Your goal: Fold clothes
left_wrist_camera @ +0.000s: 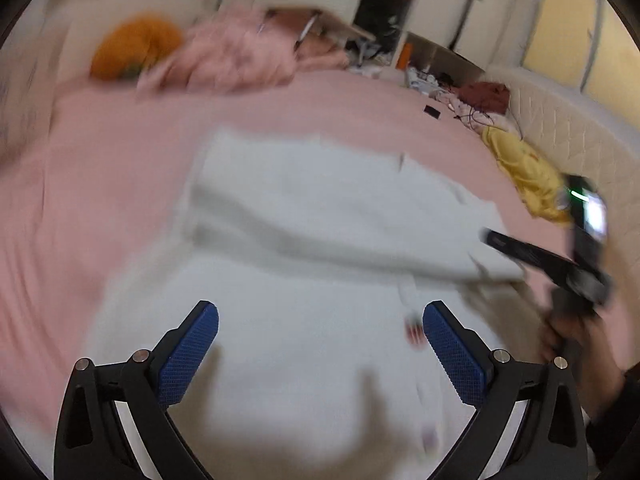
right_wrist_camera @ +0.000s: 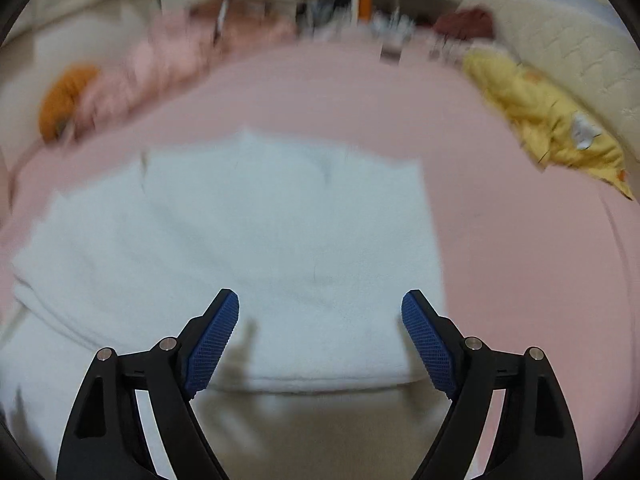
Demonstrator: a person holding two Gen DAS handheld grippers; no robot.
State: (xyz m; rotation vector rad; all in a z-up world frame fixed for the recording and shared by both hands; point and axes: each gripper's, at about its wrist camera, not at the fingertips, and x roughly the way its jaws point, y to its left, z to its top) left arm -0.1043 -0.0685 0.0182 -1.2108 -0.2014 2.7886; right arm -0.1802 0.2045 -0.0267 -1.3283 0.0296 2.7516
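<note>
Both my tongs are spread wide and hold nothing: left gripper [left_wrist_camera: 320,316] and right gripper [right_wrist_camera: 320,306] hover over the white garment [right_wrist_camera: 240,240] on the pink bedsheet [right_wrist_camera: 520,240]. Only the left view shows the right gripper [left_wrist_camera: 552,256] at the garment's right edge; I can't tell the garment's long axis through the blur.

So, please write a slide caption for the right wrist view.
Open right gripper above a white garment on the pink bed.

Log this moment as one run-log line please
left claw open, empty | right claw open, empty | white garment partly folded on pink bed
</note>
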